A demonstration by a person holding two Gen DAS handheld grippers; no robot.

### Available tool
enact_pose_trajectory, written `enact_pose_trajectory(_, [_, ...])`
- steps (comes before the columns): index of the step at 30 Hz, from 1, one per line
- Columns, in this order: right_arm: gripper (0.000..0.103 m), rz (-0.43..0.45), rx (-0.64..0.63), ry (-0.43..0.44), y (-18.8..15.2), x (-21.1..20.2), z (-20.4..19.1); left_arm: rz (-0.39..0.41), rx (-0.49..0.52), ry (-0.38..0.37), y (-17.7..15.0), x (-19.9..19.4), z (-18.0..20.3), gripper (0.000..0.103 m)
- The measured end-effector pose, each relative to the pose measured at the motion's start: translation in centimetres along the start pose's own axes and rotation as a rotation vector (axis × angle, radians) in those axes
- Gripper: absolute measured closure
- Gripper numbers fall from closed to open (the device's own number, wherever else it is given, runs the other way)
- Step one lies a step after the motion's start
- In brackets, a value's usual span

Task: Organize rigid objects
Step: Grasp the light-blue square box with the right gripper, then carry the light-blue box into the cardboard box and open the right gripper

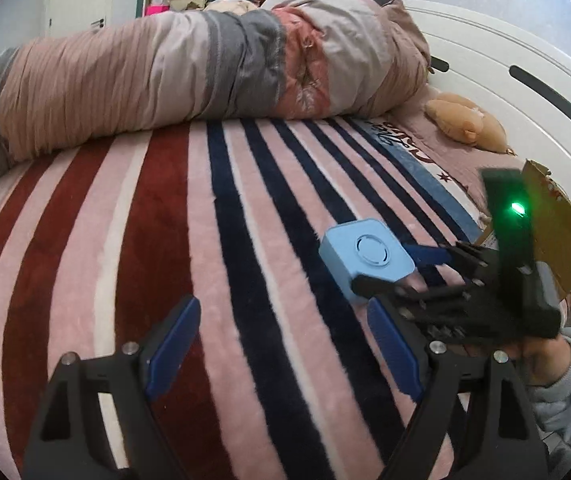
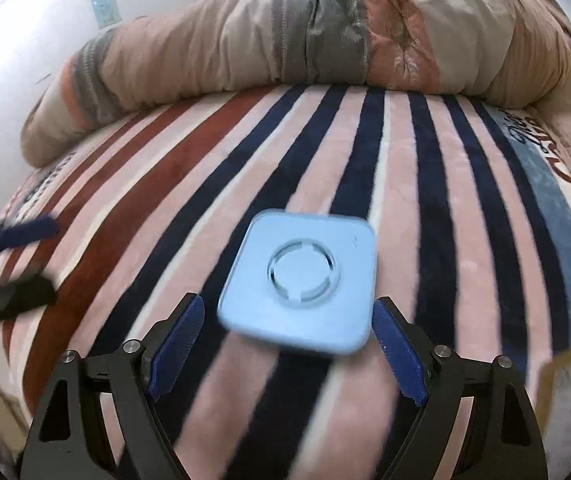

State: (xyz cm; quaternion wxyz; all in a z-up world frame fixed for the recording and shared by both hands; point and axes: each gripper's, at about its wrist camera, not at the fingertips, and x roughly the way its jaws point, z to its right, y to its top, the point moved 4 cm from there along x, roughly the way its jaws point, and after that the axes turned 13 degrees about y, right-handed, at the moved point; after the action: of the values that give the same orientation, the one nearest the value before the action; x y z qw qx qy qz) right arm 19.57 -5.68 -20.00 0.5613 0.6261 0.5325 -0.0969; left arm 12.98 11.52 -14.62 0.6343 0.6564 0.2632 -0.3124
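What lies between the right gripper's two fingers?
The light blue square box lies on the striped blanket between the open right gripper's fingers, in the right wrist view.

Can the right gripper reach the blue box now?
Probably yes. The right gripper is open, and the blue box lies on the striped blanket just ahead of its fingers, with nothing between.

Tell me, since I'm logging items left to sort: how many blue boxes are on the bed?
1: the blue box lies on the striped blanket, between the open right gripper's fingers. Others may be hidden.
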Motion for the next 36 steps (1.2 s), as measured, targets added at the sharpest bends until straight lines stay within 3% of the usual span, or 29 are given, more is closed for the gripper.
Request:
enact_pose_trajectory(2, [0.012,-0.009,0.000,-0.011,0.5,1.2,0.1,0.002,-0.018,0.005,-0.2,0.1,-0.5,0.020])
enact_pose_trajectory(5, [0.022,-0.055,-0.033,-0.030,0.2,1.7,0.4,0.006,-0.053,-0.037,-0.4,0.0,-0.3,0.020])
enact_pose_trajectory(8, [0.022,-0.074,-0.062,0.040,-1.4,-0.6,0.4,0.003,-0.045,-0.081,-0.6,0.1,0.3,0.020])
enact_pose_trajectory(11, [0.022,-0.137,-0.124,0.220,-3.5,-2.7,-1.0,-0.002,-0.043,-0.111,-1.1,0.0,1.1,0.020])
enact_pose_trajectory(12, [0.022,-0.177,-0.143,0.235,-4.4,-3.3,-1.3,-0.007,-0.039,-0.115,-1.3,0.1,1.4,0.020])
enact_pose_trajectory(14, [0.022,-0.206,-0.211,0.130,-5.4,-3.8,-1.7,-0.016,-0.027,-0.120,-1.5,0.2,2.0,0.020])
enact_pose_trajectory(16, [0.012,-0.188,-0.286,-0.019,-6.0,-4.1,-2.0,-0.023,-0.019,-0.137,-1.5,0.4,2.5,0.020])
enact_pose_trajectory(17, [0.012,-0.177,-0.292,-0.050,-6.1,-4.2,-2.2,-0.027,-0.018,-0.149,-1.6,0.5,2.7,0.020])
enact_pose_trajectory(20, [0.011,-0.164,-0.229,0.024,-5.9,-3.8,-2.6,-0.039,-0.010,-0.189,-1.8,0.6,3.6,0.020])
enact_pose_trajectory(21, [0.011,-0.160,-0.220,0.006,-5.8,-3.3,-2.5,-0.045,-0.006,-0.210,-1.8,0.5,3.9,0.020])
enact_pose_trajectory(22, [0.021,-0.158,-0.223,-0.016,-5.6,-3.0,-2.2,-0.046,-0.001,-0.233,-1.9,0.4,4.4,0.020])
enact_pose_trajectory(24, [0.024,-0.165,-0.236,-0.051,-5.5,-2.4,-2.2,-0.051,0.009,-0.277,-1.8,-0.1,5.1,0.020])
enact_pose_trajectory(31, [0.025,0.070,-0.338,0.060,-3.7,-12.0,-7.2,0.037,0.023,-0.442,0.8,-6.6,8.3,0.021])
enact_pose_trajectory(33, [0.025,0.147,-0.381,0.075,-3.3,-15.4,-8.7,0.065,0.041,-0.473,1.8,-8.7,9.6,0.025])
enact_pose_trajectory(36, [0.025,0.251,-0.413,0.052,-2.9,-19.3,-9.5,0.097,0.046,-0.565,3.6,-11.6,11.7,0.045])
